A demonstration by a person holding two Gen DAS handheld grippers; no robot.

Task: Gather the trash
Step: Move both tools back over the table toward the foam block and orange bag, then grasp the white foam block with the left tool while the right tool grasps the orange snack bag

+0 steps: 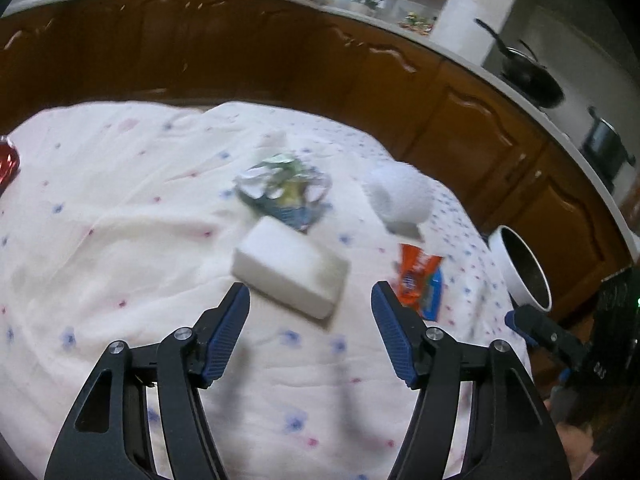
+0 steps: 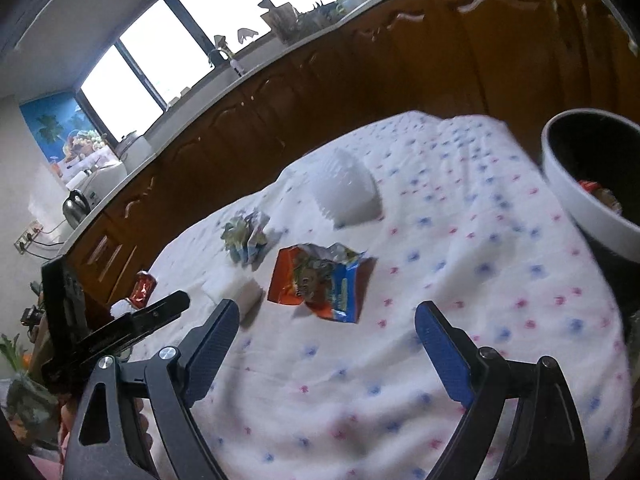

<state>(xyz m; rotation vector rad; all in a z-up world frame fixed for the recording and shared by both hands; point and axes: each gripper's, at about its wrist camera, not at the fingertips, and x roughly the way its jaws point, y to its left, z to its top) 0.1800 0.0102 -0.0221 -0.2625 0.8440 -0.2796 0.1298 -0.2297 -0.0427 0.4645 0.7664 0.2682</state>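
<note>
While nothing is yet gripped, the table under its dotted white cloth carries all the loose rubbish, and a white bin with a dark inside stands at its right edge, some wrapper already lying in it. Next in size is a white crumpled cup or paper wad at the far right of the cloth, then a white foam-like block, which lies directly ahead of the left gripper, its long axis running slantwise from near left to far right. Both jaws there are spread wide with nothing between the pads. Just right of that block lies the torn orange and blue snack wrapper, ahead of the right gripper and slightly left of its centre line; this gripper also stands released and empty. By my judgement the right hand is nearer the wrapper, the left nearer the block. Smallest is a crumpled foil wrapper beyond the block.
</note>
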